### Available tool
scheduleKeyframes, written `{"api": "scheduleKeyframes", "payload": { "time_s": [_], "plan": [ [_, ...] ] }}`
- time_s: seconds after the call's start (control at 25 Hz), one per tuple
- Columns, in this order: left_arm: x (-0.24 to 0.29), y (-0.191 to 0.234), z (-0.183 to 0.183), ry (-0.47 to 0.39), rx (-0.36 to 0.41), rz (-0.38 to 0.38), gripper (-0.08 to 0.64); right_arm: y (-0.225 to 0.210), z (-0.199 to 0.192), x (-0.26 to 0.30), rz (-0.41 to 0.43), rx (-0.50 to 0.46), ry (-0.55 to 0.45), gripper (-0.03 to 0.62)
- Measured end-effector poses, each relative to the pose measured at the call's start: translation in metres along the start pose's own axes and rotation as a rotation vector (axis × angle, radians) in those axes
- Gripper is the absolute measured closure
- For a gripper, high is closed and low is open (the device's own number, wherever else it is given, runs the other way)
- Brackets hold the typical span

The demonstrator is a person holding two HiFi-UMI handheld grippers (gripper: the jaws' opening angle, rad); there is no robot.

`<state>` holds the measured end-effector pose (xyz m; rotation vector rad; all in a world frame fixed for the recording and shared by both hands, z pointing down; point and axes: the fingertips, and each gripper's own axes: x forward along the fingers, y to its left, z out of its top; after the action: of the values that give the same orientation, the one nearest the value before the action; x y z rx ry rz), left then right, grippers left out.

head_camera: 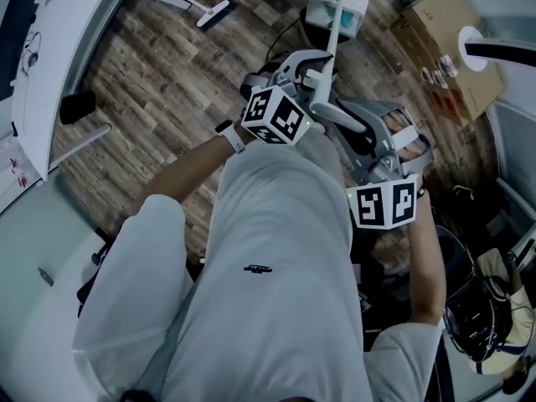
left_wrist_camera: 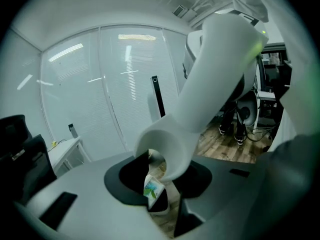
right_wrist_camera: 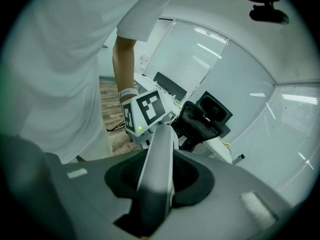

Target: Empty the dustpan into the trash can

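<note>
The dustpan's white boxy pan hangs over the wood floor at the top of the head view. Its white handle runs back toward me. My left gripper is shut on the thick white looped end of that handle. Below the loop, between the jaws, a small packet with green print shows. My right gripper is shut on a grey-white bar of the handle, close beside the left gripper's marker cube. I cannot make out a trash can in any view.
A cardboard box stands at the top right. A whiteboard leans at the left. A black office chair and glass partitions are nearby. Dark gear lies at the lower right.
</note>
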<state>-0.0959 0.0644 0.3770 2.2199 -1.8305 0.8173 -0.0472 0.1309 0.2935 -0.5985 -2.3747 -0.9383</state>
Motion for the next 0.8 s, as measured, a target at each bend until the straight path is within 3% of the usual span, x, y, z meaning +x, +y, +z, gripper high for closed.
{"api": "scheduleKeyframes", "payload": {
  "time_s": [0.52,0.6,0.8],
  "plan": [
    [-0.017,0.024,0.027,-0.052,0.086,0.081,0.446,-0.017,0.017,-0.01,-0.079,-0.059,-0.025,0.464],
    [-0.015,0.022,0.02,-0.041,0.062,0.076,0.446,-0.012,0.013,-0.007,-0.059,-0.042,-0.026,0.464],
    [-0.005,0.012,-0.006,0.013,-0.095,0.033,0.439,-0.003,-0.002,0.005,-0.008,0.048,-0.035,0.463]
  ]
}}
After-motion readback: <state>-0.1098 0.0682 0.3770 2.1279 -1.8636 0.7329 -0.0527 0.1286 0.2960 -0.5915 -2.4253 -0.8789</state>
